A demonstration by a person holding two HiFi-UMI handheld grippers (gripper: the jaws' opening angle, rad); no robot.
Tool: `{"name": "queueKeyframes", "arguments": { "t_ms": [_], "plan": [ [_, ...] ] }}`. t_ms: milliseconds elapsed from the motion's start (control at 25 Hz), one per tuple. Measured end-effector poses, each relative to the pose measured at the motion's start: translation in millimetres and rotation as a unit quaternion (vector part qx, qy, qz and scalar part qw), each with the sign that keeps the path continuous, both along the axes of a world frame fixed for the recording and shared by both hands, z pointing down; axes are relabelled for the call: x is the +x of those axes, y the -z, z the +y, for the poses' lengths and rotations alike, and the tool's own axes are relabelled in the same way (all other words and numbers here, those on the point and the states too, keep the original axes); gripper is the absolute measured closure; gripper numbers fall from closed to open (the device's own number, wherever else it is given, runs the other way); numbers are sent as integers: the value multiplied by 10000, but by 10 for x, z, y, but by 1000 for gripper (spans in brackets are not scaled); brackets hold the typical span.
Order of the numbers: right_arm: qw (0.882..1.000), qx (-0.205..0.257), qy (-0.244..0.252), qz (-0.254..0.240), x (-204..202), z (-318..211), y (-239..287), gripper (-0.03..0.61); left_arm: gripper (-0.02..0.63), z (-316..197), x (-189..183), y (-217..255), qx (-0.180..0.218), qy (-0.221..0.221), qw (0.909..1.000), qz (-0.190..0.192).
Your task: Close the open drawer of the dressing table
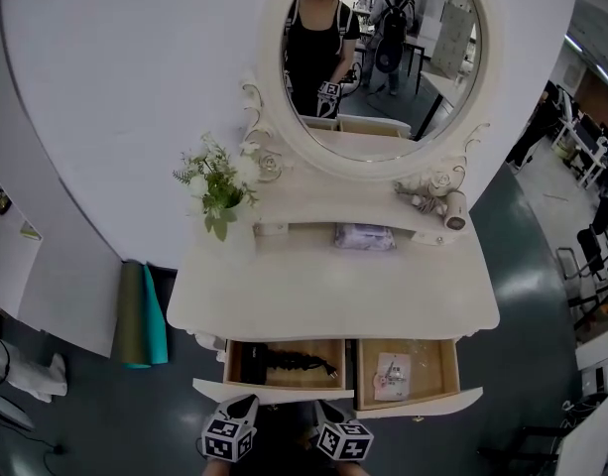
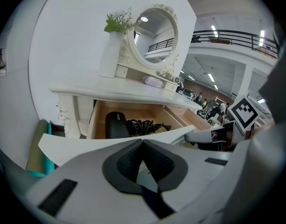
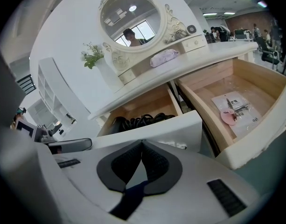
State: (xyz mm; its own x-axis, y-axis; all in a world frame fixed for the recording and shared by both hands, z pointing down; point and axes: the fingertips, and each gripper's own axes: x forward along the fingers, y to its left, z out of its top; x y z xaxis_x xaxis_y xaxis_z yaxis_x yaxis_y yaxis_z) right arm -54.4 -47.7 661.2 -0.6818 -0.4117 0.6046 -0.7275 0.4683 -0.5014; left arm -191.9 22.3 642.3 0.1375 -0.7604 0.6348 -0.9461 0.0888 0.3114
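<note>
The cream dressing table [image 1: 333,288] has two drawers pulled out at its front. The left drawer [image 1: 276,389] holds a black appliance with a coiled cord [image 2: 129,124]. The right drawer [image 1: 425,402] holds a flat clear packet [image 3: 236,109]. My left gripper [image 1: 246,403] is shut and empty, just in front of the left drawer's front panel [image 2: 87,146]. My right gripper [image 1: 329,411] is also shut and empty, near the gap between the two drawers, facing the left drawer's right corner [image 3: 180,129]. The jaws of both [image 2: 142,141] [image 3: 142,143] meet at their tips.
On the table stand an oval mirror [image 1: 378,58], a vase of flowers [image 1: 222,191], a pouch [image 1: 364,236] and a small hair dryer [image 1: 452,209]. Rolled green and teal mats [image 1: 143,315] lean on the floor at the table's left. Chairs stand at the far right [image 1: 591,256].
</note>
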Motion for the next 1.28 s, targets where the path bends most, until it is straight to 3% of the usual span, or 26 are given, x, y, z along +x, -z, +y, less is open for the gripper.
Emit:
{"name": "queueKeyframes", "arguments": {
  "t_ms": [1280],
  "plan": [
    [9991, 33, -404, -123, -467, -958, 30, 549, 606, -750, -216, -86, 5, 68, 10000, 26]
  ]
}}
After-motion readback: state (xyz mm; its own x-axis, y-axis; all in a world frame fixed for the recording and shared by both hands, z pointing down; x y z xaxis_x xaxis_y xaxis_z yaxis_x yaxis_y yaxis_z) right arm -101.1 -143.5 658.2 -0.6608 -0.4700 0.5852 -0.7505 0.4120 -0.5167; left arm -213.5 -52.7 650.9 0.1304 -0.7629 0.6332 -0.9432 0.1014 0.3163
